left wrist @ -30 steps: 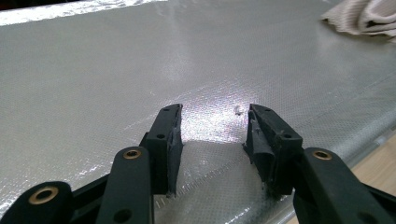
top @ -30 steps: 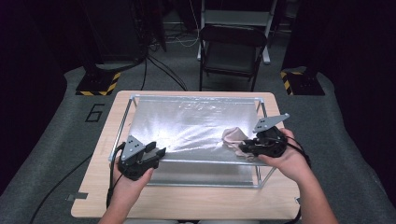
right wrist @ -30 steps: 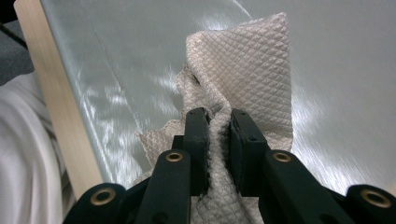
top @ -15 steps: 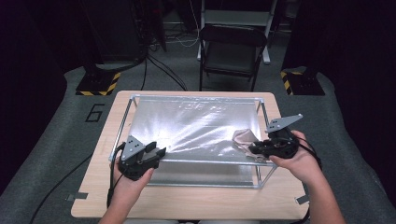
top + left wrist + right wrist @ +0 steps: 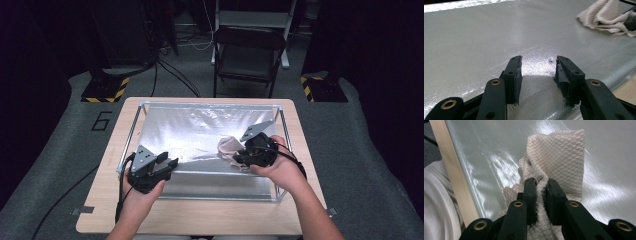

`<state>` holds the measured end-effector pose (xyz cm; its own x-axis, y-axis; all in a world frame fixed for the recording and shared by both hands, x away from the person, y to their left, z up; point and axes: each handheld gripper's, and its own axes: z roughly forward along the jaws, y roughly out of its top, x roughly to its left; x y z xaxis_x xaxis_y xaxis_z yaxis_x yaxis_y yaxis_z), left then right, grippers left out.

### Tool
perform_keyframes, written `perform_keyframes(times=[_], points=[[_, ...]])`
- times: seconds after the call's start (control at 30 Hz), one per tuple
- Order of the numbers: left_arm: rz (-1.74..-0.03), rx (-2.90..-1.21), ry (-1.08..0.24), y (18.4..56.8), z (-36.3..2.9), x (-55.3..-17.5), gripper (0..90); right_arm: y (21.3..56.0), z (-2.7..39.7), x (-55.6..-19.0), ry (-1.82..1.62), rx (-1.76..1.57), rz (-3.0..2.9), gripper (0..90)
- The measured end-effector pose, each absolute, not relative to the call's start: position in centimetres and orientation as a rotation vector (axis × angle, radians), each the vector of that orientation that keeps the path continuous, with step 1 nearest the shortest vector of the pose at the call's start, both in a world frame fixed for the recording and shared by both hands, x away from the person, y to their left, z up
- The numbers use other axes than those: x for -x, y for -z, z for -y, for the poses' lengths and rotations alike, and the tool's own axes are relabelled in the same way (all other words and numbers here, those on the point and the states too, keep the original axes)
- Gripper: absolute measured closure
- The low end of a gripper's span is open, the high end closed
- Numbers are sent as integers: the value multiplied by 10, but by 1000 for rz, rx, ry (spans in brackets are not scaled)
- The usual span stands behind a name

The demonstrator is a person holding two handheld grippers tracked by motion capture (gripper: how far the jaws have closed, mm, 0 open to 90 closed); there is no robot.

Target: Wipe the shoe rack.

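One hand-held gripper, the right point(image 5: 239, 156), clamped on the beige cloth point(image 5: 559, 155), has swept it back toward the frame's centre over the silver sheet point(image 5: 190, 130), so wiping continues, while the left point(image 5: 537, 75) waits half open and empty.

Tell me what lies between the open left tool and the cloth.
Nothing visible: bare silver sheet runs from the left tool to the cloth, which the right tool grips.
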<state>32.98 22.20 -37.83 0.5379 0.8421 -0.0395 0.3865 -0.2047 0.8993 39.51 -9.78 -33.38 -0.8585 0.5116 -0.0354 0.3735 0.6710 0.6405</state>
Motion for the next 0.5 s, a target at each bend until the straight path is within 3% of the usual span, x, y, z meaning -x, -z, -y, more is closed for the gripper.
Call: perform_keyframes(times=[0.3, 0.5], points=[[-1013, -1807, -576, 378, -221, -330, 565, 334, 58, -398, -908, -678, -2662, 789], [-1005, -1819, -613, 378, -218, -329, 563, 333, 59, -396, -985, -698, -2675, 791]])
